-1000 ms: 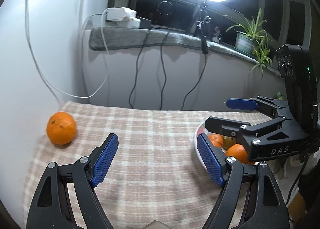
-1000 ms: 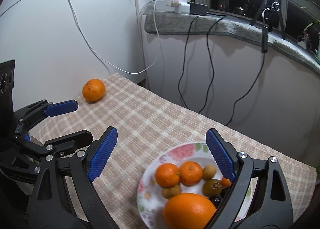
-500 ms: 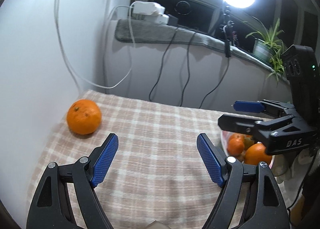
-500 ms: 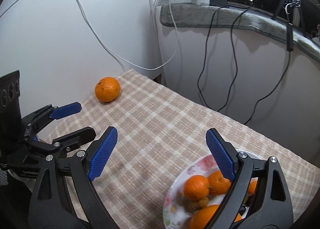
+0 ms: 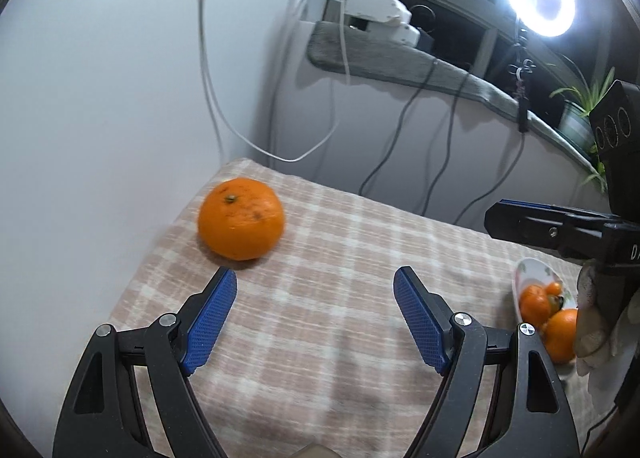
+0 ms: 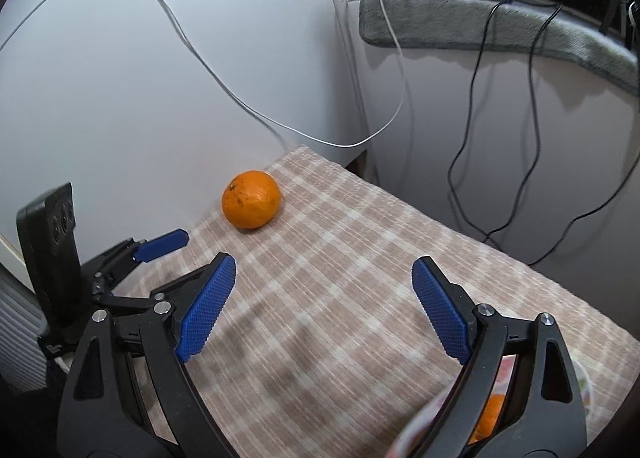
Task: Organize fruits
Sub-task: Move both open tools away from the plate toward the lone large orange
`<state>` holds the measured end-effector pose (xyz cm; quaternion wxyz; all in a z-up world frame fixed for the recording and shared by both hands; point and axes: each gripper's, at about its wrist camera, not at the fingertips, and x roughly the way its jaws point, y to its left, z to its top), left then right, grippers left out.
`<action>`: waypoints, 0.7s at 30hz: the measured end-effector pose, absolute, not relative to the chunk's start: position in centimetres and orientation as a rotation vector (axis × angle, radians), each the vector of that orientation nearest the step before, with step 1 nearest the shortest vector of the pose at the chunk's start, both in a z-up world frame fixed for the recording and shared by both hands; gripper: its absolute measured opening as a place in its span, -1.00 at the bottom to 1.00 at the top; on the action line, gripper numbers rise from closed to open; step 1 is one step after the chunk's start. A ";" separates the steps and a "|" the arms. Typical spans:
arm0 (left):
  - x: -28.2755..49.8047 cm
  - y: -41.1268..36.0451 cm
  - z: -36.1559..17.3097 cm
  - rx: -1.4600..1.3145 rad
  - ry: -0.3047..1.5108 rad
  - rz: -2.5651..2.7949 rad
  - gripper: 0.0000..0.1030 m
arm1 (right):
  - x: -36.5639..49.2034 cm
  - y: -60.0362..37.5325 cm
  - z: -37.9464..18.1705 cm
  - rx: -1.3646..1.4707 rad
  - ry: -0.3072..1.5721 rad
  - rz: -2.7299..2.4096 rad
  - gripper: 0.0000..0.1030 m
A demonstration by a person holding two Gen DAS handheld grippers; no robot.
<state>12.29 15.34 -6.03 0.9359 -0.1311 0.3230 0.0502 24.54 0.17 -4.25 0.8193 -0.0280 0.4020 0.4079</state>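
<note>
Plate (image 6: 585, 381): near right corner, mostly hidden behind the right gripper's (image 6: 323, 300) finger; rim cut by the frame edge.
Fruit on plate (image 5: 538, 300): partly covered by a gloved hand (image 5: 596, 318); small dark pieces too small to identify.
Checked cloth (image 6: 320, 358): near part blurred.

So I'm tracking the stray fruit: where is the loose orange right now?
The orange sits alone at the far left corner of the checked cloth by the white wall, just ahead of the open left gripper, far from the plate.
</note>
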 end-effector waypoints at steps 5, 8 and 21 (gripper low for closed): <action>13.0 16.7 -7.2 -0.288 0.674 0.133 0.57 | 26.1 2.0 -5.0 -0.024 0.897 0.898 0.79; 13.4 17.2 -7.9 -0.303 0.685 0.139 0.57 | 27.0 3.1 -5.4 -0.006 0.924 0.914 0.79; 15.2 18.7 -8.4 -0.312 0.699 0.205 0.57 | 29.9 7.8 -7.3 0.073 1.026 0.994 0.79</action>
